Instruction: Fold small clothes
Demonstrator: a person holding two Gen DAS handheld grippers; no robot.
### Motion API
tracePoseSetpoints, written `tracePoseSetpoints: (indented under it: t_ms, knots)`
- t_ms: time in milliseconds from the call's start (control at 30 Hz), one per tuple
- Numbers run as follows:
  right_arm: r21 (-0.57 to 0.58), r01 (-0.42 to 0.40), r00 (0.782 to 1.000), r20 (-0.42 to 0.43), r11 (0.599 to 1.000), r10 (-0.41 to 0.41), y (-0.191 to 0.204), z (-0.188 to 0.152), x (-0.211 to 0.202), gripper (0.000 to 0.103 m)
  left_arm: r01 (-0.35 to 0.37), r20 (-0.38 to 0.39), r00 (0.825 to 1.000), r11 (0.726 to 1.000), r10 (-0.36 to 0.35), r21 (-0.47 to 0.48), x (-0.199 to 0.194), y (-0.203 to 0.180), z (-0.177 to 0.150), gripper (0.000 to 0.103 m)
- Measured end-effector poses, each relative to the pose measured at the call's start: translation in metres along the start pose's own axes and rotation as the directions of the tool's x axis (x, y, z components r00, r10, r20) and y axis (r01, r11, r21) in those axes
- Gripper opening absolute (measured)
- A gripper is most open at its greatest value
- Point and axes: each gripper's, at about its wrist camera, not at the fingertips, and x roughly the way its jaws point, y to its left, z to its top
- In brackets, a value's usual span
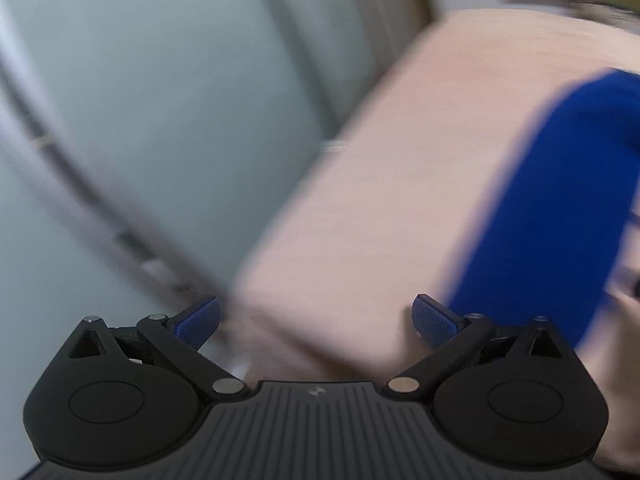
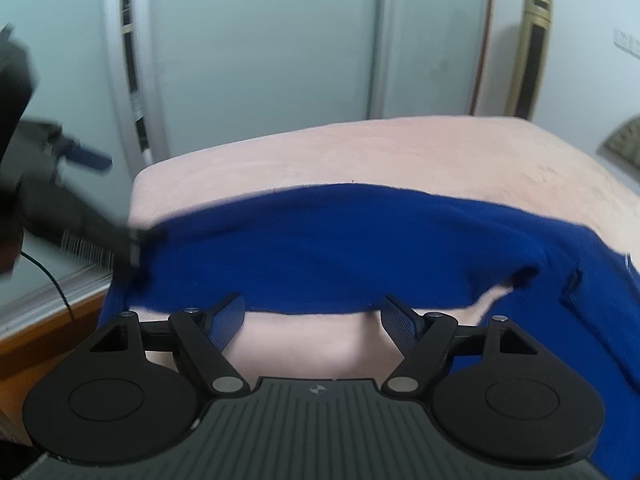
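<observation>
1. Right gripper [image 2: 313,322]: fingers [image 2: 228,320] spread wide with nothing between them, just the pink cover showing in the gap. Both tips sit right at the near hem of the blue garment [image 2: 340,252], which runs just past them toward 12 o'clock.

2. Left gripper [image 1: 316,322]: fingers [image 1: 198,322] spread wide too and holding nothing. That view is heavily motion-blurred, so don't expect fine detail. In the right wrist view the left gripper is the dark blurry thing off at 9 o'clock, with one blue finger sticking out and its body meeting the garment's left end. Can't tell if it's actually touching the cloth.

3. The blue garment lies spread across the bed [image 2: 400,152], a long band going from 9 to 3 o'clock, with more of it draping down the 3 to 4 o'clock side. There's a small fold near 2 o'clock where a bit of pink peeks through. From the left wrist view it sits off at 3 o'clock.

4. The bed has a fuzzy pale pink cover.

5. Behind it at 12 o'clock are pale grey-green wardrobe doors [image 2: 260,60], and a gold-framed panel [image 2: 534,52] stands at about 1 o'clock.
</observation>
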Motion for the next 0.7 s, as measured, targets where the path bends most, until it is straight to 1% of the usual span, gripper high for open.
tracePoseSetpoints:
  t_ms: [67, 100, 167, 233, 267, 300, 333, 400, 467, 500, 567, 600, 633, 667, 700]
  knots:
    - [-0.052, -0.015, 1.000, 0.002, 0.999, 0.016, 0.009, 0.001, 0.001, 0.078, -0.112, -0.021, 0.994, 0.993, 0.111, -0.036, 0.010, 0.017, 0.001, 0.103]
    - [-0.086, -0.023, 1.000, 0.003, 0.996, 0.024, 0.015, 0.000, 0.001, 0.078, -0.133, -0.035, 0.991, 0.989, 0.131, -0.058, 0.013, 0.025, 0.001, 0.103]
    - [-0.180, -0.030, 0.999, 0.004, 0.983, 0.032, 0.028, -0.002, 0.001, 0.078, -0.106, -0.052, 0.994, 0.988, 0.101, -0.113, 0.014, 0.039, 0.000, 0.103]
    - [-0.289, -0.040, 0.999, -0.008, 0.956, 0.039, 0.043, -0.007, 0.001, 0.078, -0.073, -0.060, 0.996, 0.986, 0.064, -0.148, 0.016, 0.045, -0.001, 0.103]
    - [-0.346, -0.051, 0.999, -0.021, 0.937, 0.047, 0.051, -0.010, 0.002, 0.078, -0.060, -0.060, 0.997, 0.986, 0.051, -0.155, 0.016, 0.045, -0.001, 0.103]
    - [-0.391, -0.061, 0.998, -0.030, 0.918, 0.053, 0.058, -0.012, 0.003, 0.077, -0.056, -0.059, 0.997, 0.987, 0.047, -0.154, 0.019, 0.044, -0.002, 0.103]
    - [-0.444, -0.056, 0.998, -0.023, 0.894, 0.052, 0.066, -0.015, 0.002, 0.078, -0.056, -0.056, 0.997, 0.987, 0.049, -0.147, 0.017, 0.040, -0.003, 0.103]
    - [-0.520, -0.023, 0.999, 0.011, 0.854, 0.033, 0.078, -0.019, 0.002, 0.077, -0.064, -0.050, 0.997, 0.990, 0.059, -0.126, 0.012, 0.032, 0.000, 0.103]
    - [-0.575, -0.001, 0.999, 0.035, 0.818, 0.025, 0.088, -0.018, 0.005, 0.075, -0.065, -0.040, 0.997, 0.991, 0.060, -0.117, 0.008, 0.024, 0.002, 0.103]
    - [-0.594, 0.007, 0.998, 0.051, 0.804, 0.029, 0.092, -0.018, 0.007, 0.073, -0.063, -0.033, 0.998, 0.991, 0.059, -0.118, 0.006, 0.023, 0.002, 0.103]
    - [-0.625, 0.008, 0.996, 0.076, 0.781, 0.051, 0.100, -0.018, 0.014, 0.063, -0.062, -0.020, 0.998, 0.990, 0.060, -0.129, 0.006, 0.022, 0.008, 0.103]
    - [-0.637, 0.009, 0.994, 0.089, 0.771, 0.062, 0.103, -0.019, 0.018, 0.052, -0.063, -0.016, 0.998, 0.989, 0.062, -0.137, 0.004, 0.022, 0.012, 0.103]
    - [-0.645, 0.006, 0.993, 0.096, 0.764, 0.073, 0.106, -0.020, 0.020, 0.037, -0.065, -0.013, 0.998, 0.987, 0.064, -0.147, 0.003, 0.024, 0.013, 0.103]
    - [-0.650, -0.002, 0.992, 0.093, 0.760, 0.082, 0.109, -0.021, 0.023, 0.029, -0.066, -0.010, 0.998, 0.985, 0.065, -0.161, 0.002, 0.026, 0.016, 0.103]
    - [-0.651, -0.010, 0.992, 0.087, 0.759, 0.087, 0.110, -0.021, 0.025, 0.015, -0.067, -0.008, 0.998, 0.982, 0.066, -0.176, 0.001, 0.028, 0.019, 0.103]
